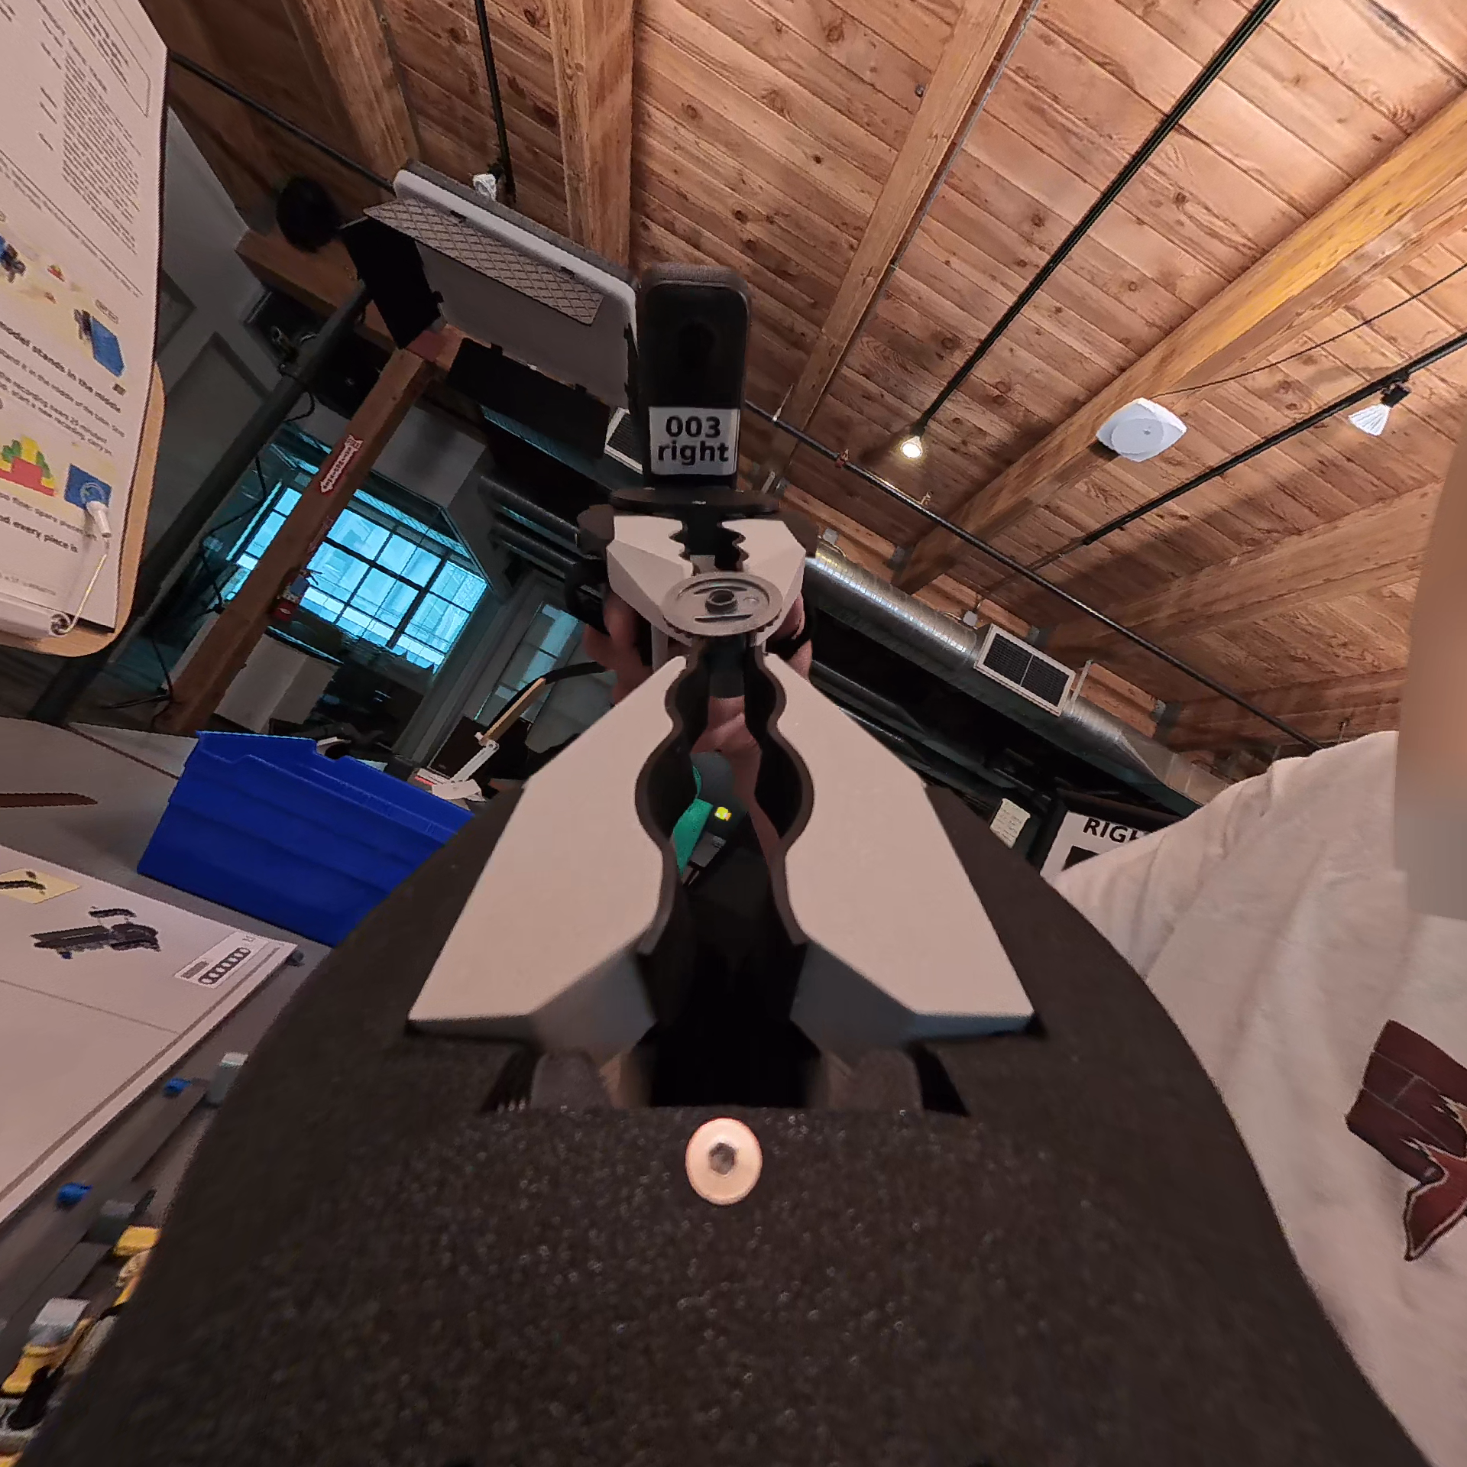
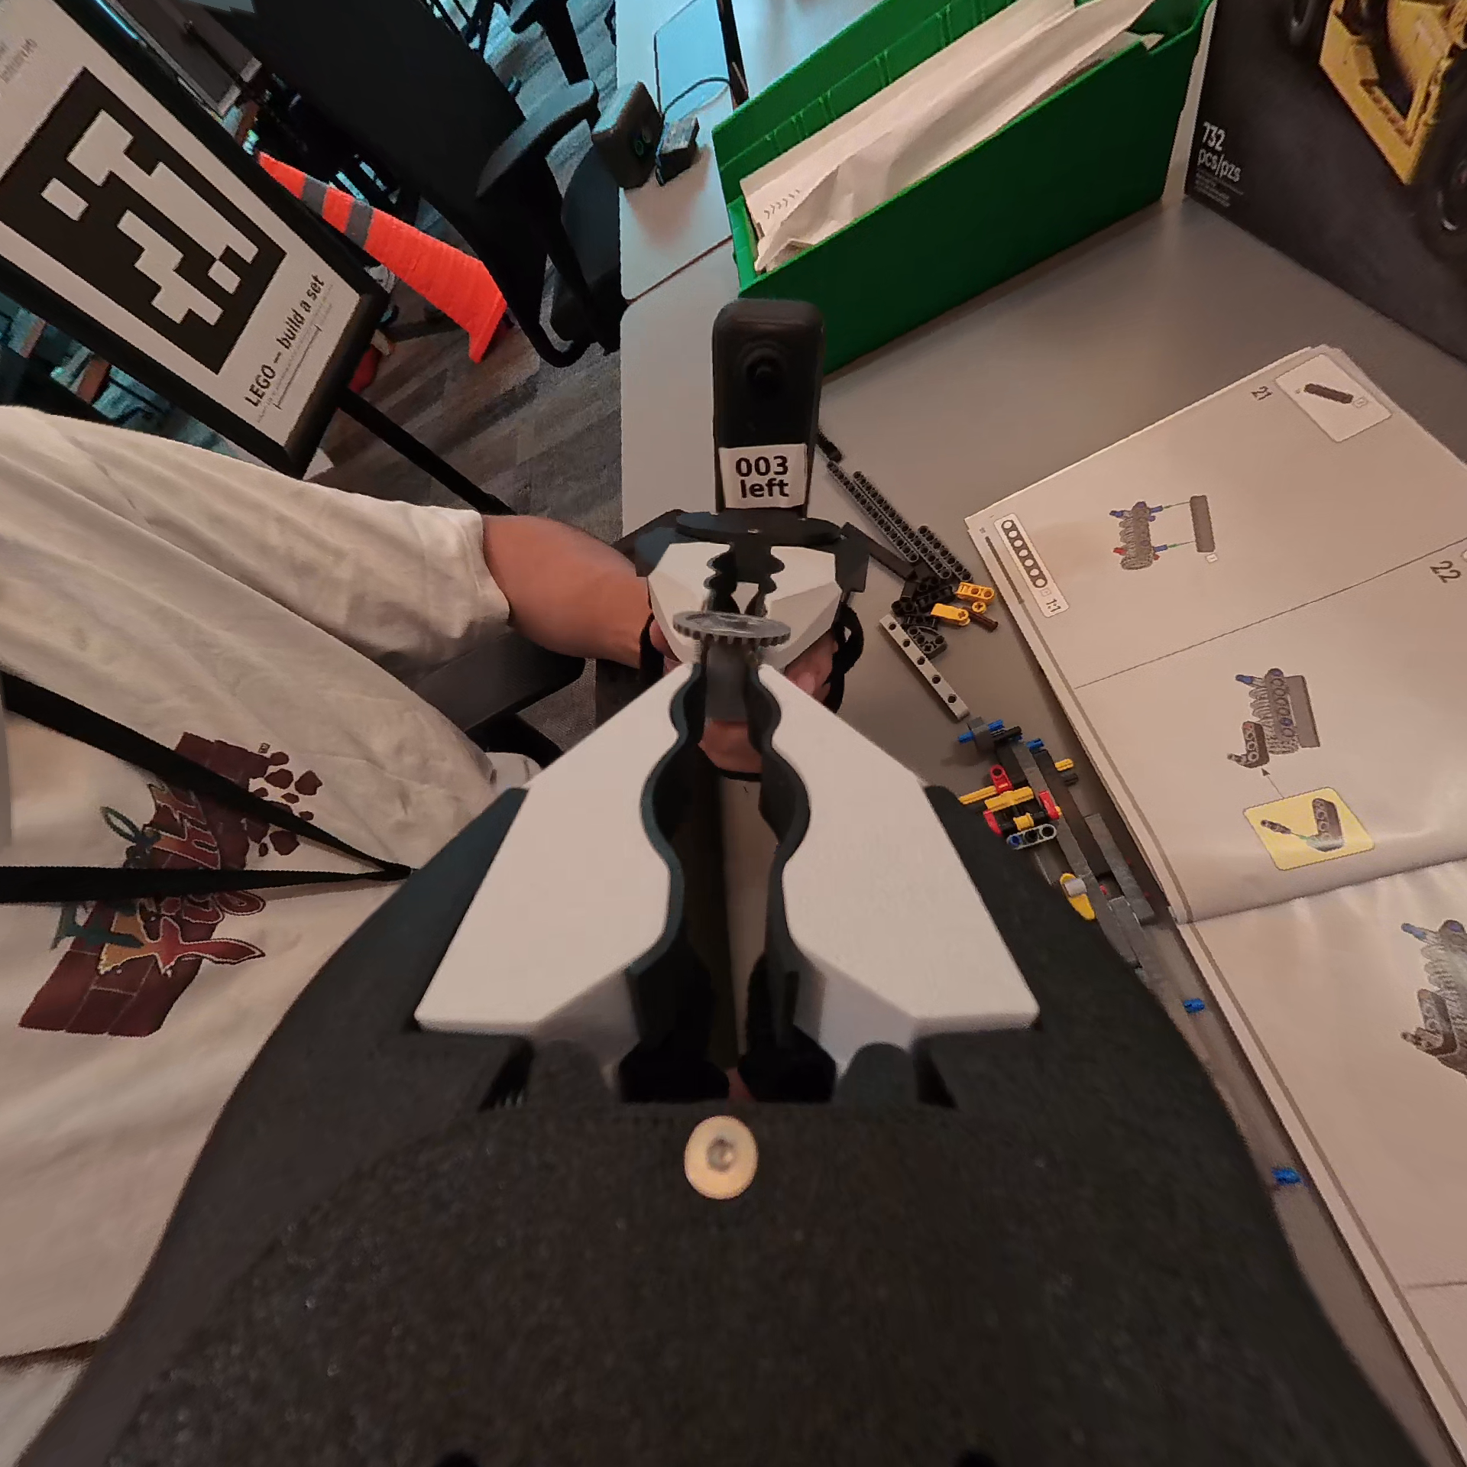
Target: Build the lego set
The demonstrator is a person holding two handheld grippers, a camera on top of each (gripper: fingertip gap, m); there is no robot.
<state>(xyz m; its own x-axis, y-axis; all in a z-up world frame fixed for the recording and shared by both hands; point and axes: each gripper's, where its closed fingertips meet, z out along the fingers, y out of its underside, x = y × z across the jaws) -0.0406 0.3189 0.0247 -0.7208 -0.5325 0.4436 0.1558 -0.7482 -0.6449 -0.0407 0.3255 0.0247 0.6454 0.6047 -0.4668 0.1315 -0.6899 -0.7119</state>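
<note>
My left gripper (image 1: 718, 663) and right gripper (image 2: 726, 675) meet tip to tip, both pinching grey gear (image 2: 730, 627) above table's edge (image 2: 635, 476).

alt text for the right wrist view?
Two claws meet tip to tip, the near right claw shut on a grey gear part, the far left claw at it too. Loose Lego pieces and an open instruction booklet lie on the grey table.

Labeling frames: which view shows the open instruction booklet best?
Right wrist view: the instruction booklet lies open on the table, several step diagrams visible. Left wrist view catches only a corner of the instruction booklet, at a grazing angle.
</note>
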